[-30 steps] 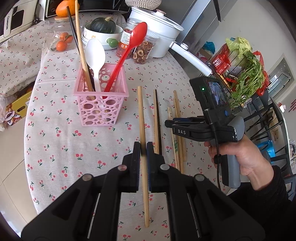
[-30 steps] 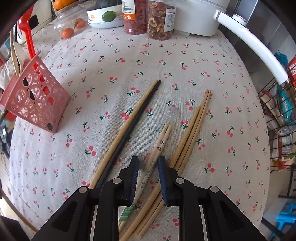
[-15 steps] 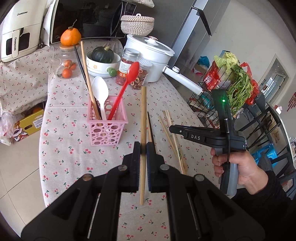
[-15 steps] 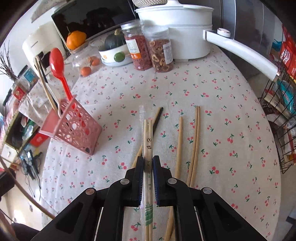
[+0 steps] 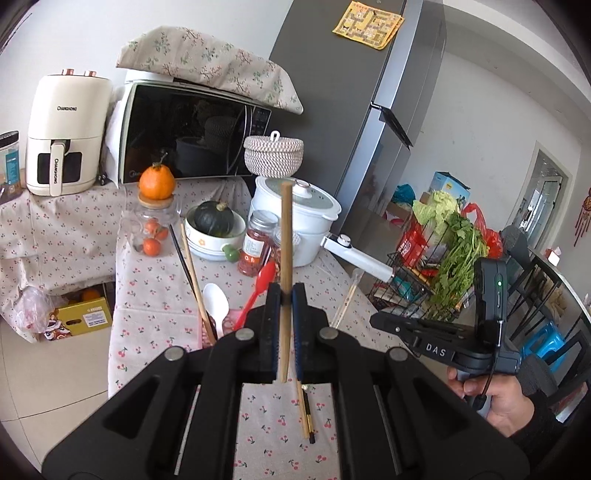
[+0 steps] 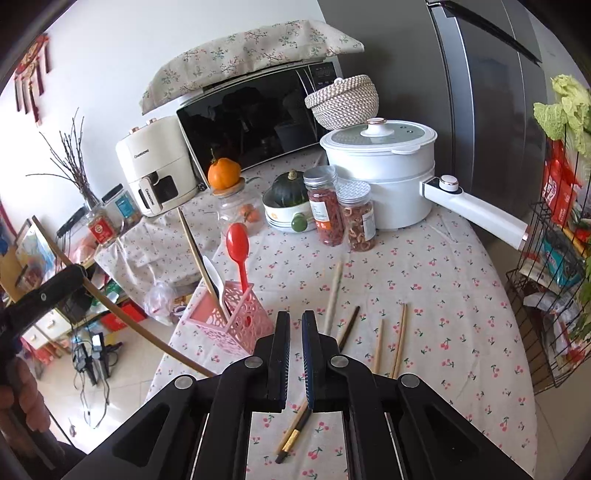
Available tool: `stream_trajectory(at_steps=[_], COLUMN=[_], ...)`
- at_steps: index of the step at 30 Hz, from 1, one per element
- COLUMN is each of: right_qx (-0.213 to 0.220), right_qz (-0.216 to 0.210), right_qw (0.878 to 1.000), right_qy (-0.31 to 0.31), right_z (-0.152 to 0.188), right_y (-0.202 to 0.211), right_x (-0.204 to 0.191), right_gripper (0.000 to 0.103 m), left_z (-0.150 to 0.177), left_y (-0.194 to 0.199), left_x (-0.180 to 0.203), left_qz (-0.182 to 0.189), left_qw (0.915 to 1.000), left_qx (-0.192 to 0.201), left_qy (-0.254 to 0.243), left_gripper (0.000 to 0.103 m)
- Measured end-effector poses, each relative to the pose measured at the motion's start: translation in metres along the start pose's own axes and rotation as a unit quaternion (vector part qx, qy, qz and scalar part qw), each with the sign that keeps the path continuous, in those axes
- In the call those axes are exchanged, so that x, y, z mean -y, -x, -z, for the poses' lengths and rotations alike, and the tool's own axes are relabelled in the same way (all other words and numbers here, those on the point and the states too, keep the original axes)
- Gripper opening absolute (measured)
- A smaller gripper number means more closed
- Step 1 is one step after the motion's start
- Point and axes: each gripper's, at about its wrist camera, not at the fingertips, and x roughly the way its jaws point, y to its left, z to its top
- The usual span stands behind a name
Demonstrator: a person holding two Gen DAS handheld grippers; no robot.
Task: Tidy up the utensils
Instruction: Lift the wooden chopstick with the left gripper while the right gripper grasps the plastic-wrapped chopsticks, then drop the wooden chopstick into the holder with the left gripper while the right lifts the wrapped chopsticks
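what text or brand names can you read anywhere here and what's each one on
"CHANGHONG" - front of the white air fryer, and again down its handle.
"DAS" - side of the right claw.
Too small or blurred to read: jar labels, yellow sheet on the fridge, yellow box on the floor, microwave panel.

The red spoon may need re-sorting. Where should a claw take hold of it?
On the red spoon, probably the bare handle between bowl and pink basket rim, from the pot side: it stands bowl-up, and the white spoon and chopsticks crowd its other side.
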Motion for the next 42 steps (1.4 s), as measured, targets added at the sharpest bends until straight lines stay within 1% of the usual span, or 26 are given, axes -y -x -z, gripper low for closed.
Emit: stream_trajectory(at_steps=[4, 7, 9, 11, 14, 15, 18, 23, 27, 29, 32, 35, 36, 37, 38, 39, 40, 42], right_qx=[0.008, 0.007, -0.011, -0.032, -0.072, -0.082, -0.1, -0.119, -0.142, -0.15, -0.162, -0.176, -0.171, -0.167, -0.164, -0.164, -0.164, -0.155], right_qz=[-0.005, -0.009, -0.014, -0.015, -0.009, -0.009, 0.012, 0.046, 0.107, 0.13, 0.145, 0.154, 0.157, 0.162, 0.162, 0.155, 0.149, 0.143], right_qw=[1.0, 1.0, 1.0, 0.999, 0.994, 0.992, 0.99, 0.988, 0.983, 0.98, 0.976, 0.972, 0.973, 0.973, 0.973, 0.974, 0.975, 0.977], right_qy=[-0.001, 0.001, -0.003, -0.03, -0.084, -0.095, -0.101, -0.087, -0.043, -0.023, -0.009, -0.009, -0.006, 0.0, 0.003, 0.001, -0.005, -0.018], right_z=[-0.003, -0.004, -0.006, -0.006, -0.006, -0.006, -0.011, -0.016, -0.014, -0.013, -0.012, -0.006, -0.005, -0.004, -0.004, -0.004, -0.003, -0.003], right_y=[0.003, 0.004, -0.003, -0.015, -0.044, -0.054, -0.086, -0.141, -0.18, -0.193, -0.209, -0.221, -0.223, -0.222, -0.221, -0.221, -0.219, -0.212], right_x=[-0.001, -0.001, 0.004, 0.02, 0.051, 0.059, 0.073, 0.081, 0.081, 0.082, 0.085, 0.09, 0.09, 0.088, 0.087, 0.086, 0.087, 0.087], right_gripper=[0.005, 0.005, 0.006, 0.008, 0.032, 0.035, 0.037, 0.042, 0.042, 0.042, 0.042, 0.042, 0.042, 0.038, 0.031, 0.021, 0.013, 0.007], left_z=[-0.01, -0.012, -0.01, -0.007, 0.002, 0.005, 0.013, 0.022, 0.028, 0.029, 0.03, 0.03, 0.03, 0.03, 0.03, 0.03, 0.03, 0.029], left_y=[0.002, 0.0, -0.002, -0.004, -0.008, -0.01, -0.014, -0.024, -0.033, -0.036, -0.04, -0.042, -0.042, -0.042, -0.043, -0.042, -0.042, -0.041], left_x=[-0.003, -0.005, -0.006, -0.006, -0.004, -0.005, -0.006, -0.01, -0.017, -0.02, -0.025, -0.028, -0.029, -0.029, -0.029, -0.03, -0.03, -0.03], left_qz=[-0.021, -0.035, -0.028, -0.021, -0.015, -0.012, -0.003, 0.004, 0.009, 0.009, 0.011, 0.012, 0.012, 0.012, 0.011, 0.01, 0.01, 0.009], left_qw=[0.9991, 0.9984, 0.999, 0.9994, 0.9998, 0.9998, 0.9994, 0.9979, 0.9962, 0.9955, 0.9945, 0.9939, 0.9938, 0.9938, 0.9938, 0.9938, 0.9938, 0.9941], left_qx=[0.036, 0.045, 0.036, 0.023, 0.001, -0.007, -0.031, -0.061, -0.083, -0.09, -0.099, -0.103, -0.104, -0.104, -0.104, -0.104, -0.103, -0.1], left_qy=[0.0, -0.005, 0.004, 0.01, 0.011, 0.012, 0.018, 0.022, 0.026, 0.028, 0.033, 0.037, 0.038, 0.038, 0.039, 0.039, 0.039, 0.041], left_gripper=[0.007, 0.007, 0.007, 0.007, 0.007, 0.007, 0.007, 0.007, 0.007, 0.007, 0.007, 0.007, 0.007, 0.007, 0.007, 0.007, 0.007, 0.007])
